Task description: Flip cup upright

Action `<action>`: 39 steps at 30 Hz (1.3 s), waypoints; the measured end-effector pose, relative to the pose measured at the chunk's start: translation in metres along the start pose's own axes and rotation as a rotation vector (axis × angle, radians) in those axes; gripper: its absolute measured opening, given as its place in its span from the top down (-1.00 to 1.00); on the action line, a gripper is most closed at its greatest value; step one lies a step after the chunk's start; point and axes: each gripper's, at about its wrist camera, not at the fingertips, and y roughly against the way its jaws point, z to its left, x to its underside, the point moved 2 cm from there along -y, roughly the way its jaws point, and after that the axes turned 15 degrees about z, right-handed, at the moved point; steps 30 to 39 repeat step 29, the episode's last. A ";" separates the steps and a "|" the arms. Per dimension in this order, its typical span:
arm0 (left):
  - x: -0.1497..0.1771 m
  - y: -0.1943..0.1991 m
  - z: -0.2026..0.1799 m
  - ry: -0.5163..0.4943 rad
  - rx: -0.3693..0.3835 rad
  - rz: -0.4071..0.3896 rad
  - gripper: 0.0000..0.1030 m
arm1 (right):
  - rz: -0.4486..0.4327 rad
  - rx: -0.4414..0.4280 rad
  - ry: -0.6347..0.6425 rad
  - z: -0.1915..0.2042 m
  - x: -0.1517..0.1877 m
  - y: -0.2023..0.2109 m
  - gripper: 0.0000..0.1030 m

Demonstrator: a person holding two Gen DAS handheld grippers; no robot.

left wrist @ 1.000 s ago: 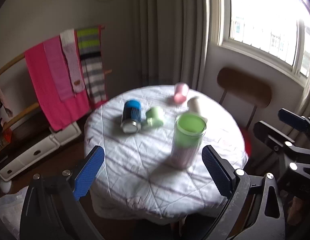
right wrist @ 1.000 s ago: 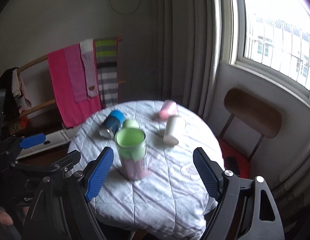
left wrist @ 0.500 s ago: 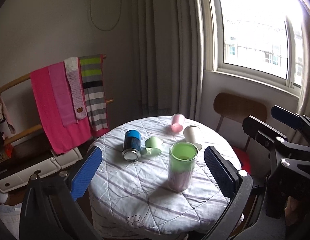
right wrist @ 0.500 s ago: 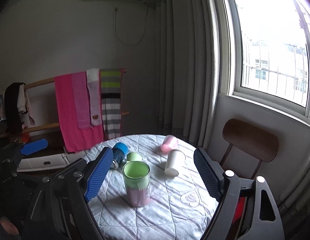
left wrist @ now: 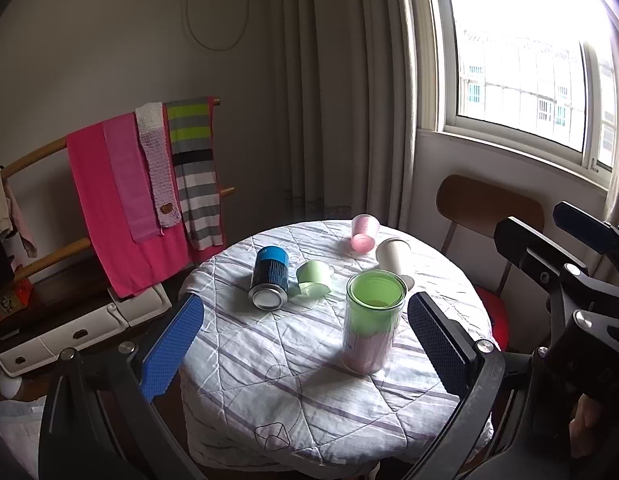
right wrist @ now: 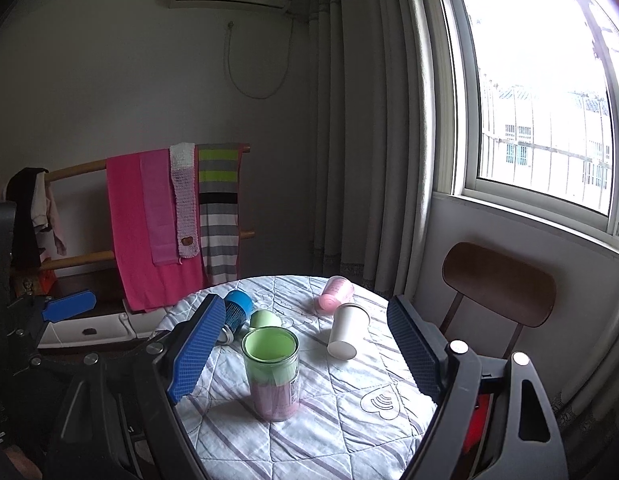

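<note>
on the round worktop (left wrist: 269, 400) a clear cup (left wrist: 371, 322) stands upright near the front edge, open cloth around it. left tool (left wrist: 305, 344) and right tool (right wrist: 305, 354) hover back, both spread wide, empty.

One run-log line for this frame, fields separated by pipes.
left tool open, empty | right tool open, empty | green jar upright | blue can, green cup, pink cup, white cup on their sides
</note>
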 end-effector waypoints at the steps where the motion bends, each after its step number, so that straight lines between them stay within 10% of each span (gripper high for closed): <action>1: 0.001 0.000 0.000 -0.003 0.000 -0.001 -1.00 | 0.000 -0.002 -0.002 0.000 0.000 0.000 -0.64; 39: 0.007 0.003 0.005 0.034 -0.032 -0.049 -1.00 | 0.024 0.004 -0.017 -0.001 0.000 -0.001 -0.64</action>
